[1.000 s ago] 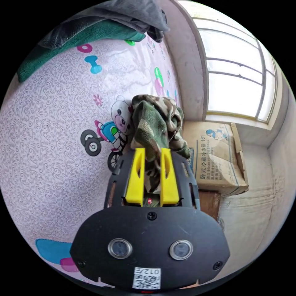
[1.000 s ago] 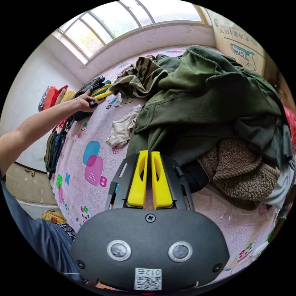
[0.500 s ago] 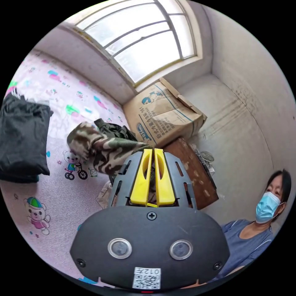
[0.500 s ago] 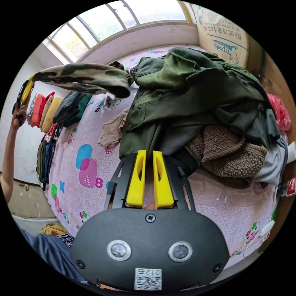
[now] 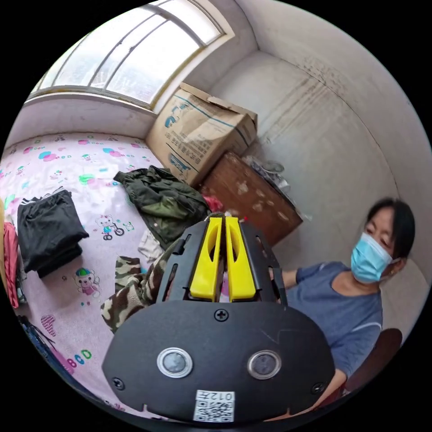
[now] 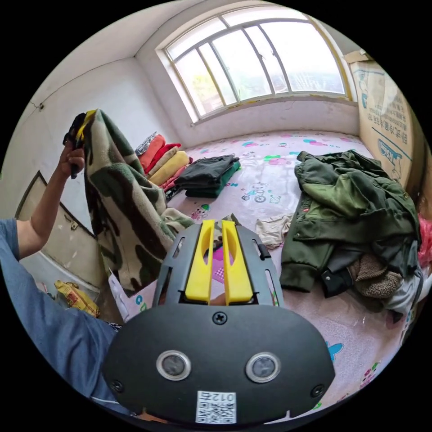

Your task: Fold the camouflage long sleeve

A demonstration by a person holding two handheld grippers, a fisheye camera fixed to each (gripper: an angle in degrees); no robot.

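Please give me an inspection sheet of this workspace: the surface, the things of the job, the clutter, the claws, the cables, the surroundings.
Surface: pink cartoon-print sheet, partly covered by clothes.
Job's things: camouflage long sleeve hangs from the raised left claw, its lower end near the sheet.
Clutter: green jacket pile; beige cloth; folded dark clothes; coloured folded stack.
Claws: left claw shut on the camouflage long sleeve; right claw shut, empty.
Cables: nothing seen.
Surroundings: window, cardboard box, white walls, a person seated.
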